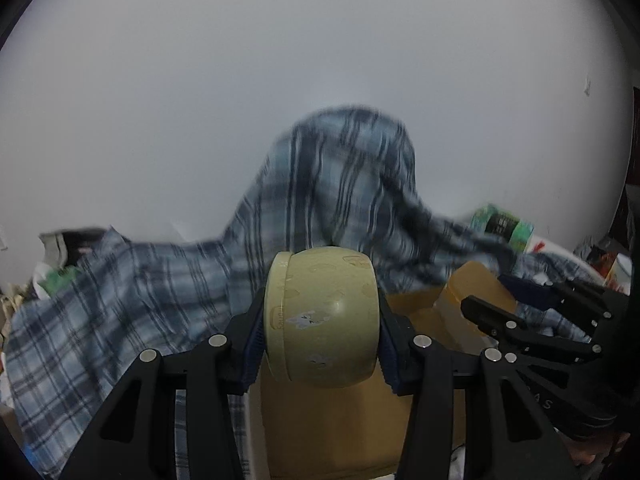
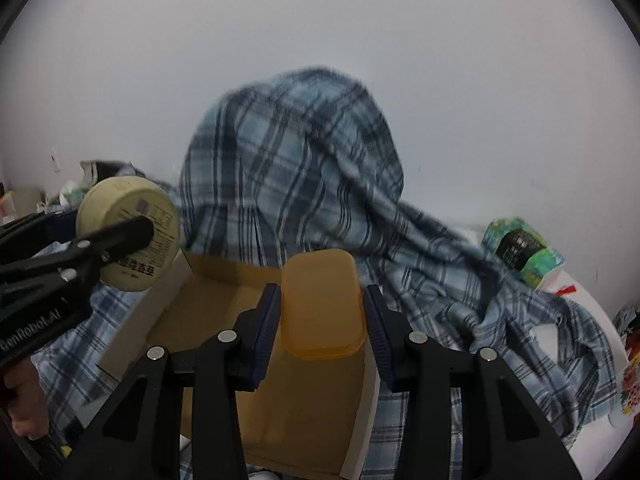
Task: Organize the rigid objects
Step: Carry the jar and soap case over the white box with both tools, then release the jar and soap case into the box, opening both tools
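The left claw (image 1: 320,322) is clamped on a round, pale yellow-green plastic tub (image 1: 322,316) turned on its side, its lid rim facing the claw's left pad and its rounded base against the right one; the printed label on its flat end shows in the right wrist view (image 2: 132,236). The right claw (image 2: 320,316) is clamped on a translucent orange, rounded-rectangular plastic container (image 2: 322,304) whose long axis runs straight out ahead along the fingers. What the coming move turns on lies just below and ahead of both claws: an open brown cardboard box (image 2: 208,300), its mouth facing up. From the right claw the cavity opens directly under the orange container and spreads to its left; from the left claw the box sits underneath and to its right, where the right claw (image 1: 532,320) shows just beside it. Judging by this, the right claw is the nearer to a clean drop, while the left still needs to come inward over the opening. Beyond the box a blue plaid cloth (image 2: 296,160) is heaped up, draping close to the far rim and possibly over it.
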{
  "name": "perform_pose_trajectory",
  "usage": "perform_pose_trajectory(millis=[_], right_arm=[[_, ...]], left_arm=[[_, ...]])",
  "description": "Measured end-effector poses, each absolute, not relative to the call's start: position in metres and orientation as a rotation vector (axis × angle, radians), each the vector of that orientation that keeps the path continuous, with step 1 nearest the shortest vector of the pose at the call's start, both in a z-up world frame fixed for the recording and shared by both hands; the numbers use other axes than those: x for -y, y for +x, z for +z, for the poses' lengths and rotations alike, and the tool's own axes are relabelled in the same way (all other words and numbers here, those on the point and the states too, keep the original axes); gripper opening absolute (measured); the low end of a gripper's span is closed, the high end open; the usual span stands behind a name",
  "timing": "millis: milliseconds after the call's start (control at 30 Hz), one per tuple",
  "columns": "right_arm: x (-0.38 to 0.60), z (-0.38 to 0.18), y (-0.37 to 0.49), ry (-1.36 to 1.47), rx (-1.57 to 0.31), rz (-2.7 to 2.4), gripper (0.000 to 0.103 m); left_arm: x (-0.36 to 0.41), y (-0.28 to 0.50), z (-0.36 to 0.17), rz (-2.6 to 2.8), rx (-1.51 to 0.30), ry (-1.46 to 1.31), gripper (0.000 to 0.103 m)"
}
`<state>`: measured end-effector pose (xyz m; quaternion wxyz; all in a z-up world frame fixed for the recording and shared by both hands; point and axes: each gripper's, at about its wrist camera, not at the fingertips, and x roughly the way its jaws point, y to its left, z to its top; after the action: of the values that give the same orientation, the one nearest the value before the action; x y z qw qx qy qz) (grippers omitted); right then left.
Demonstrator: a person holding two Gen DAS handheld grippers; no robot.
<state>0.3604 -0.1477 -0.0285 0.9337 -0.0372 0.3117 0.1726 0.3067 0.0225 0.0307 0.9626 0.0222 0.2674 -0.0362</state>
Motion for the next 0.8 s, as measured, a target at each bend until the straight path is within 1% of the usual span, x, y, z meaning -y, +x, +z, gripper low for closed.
perform_pose_trajectory(millis=[67,133,200,267,300,367,600,800], right_arm=[[0.145,-0.041,0.366,-0.062,-0.687,0.369,0.041],[0.145,-0.047,0.369,-0.054,-0.719,0.379,0.041],[0.144,-0.049,0.369,-0.06,-0.723,0.385,0.042],[0.143,-0.049,0.368,-0.063,-0.719,0.396,0.043],[0.143,-0.049,0.368,-0.063,-0.715,0.395,0.054],[0.144,-0.046,0.366,-0.054,-0.702,0.395,0.061],[0.153,-0.015,0.36,-0.043,-0.644,0.376,0.061],[0.166,0.028,0.332,-0.018,-0.56,0.395,0.061]], left_arm=[[-0.023,0.314,0.016,-0.076,-0.58,0.048,0.051],[-0.018,0.315,0.009,-0.087,-0.598,0.034,0.061],[-0.017,0.316,0.006,-0.078,-0.594,0.045,0.08],[-0.019,0.312,0.01,-0.067,-0.569,0.047,0.087],[-0.02,0.31,0.013,-0.06,-0.555,0.041,0.087],[-0.023,0.307,0.018,-0.056,-0.532,0.025,0.087],[-0.027,0.299,0.034,-0.047,-0.496,0.008,0.087],[-0.023,0.267,0.076,-0.058,-0.404,0.012,0.087]])
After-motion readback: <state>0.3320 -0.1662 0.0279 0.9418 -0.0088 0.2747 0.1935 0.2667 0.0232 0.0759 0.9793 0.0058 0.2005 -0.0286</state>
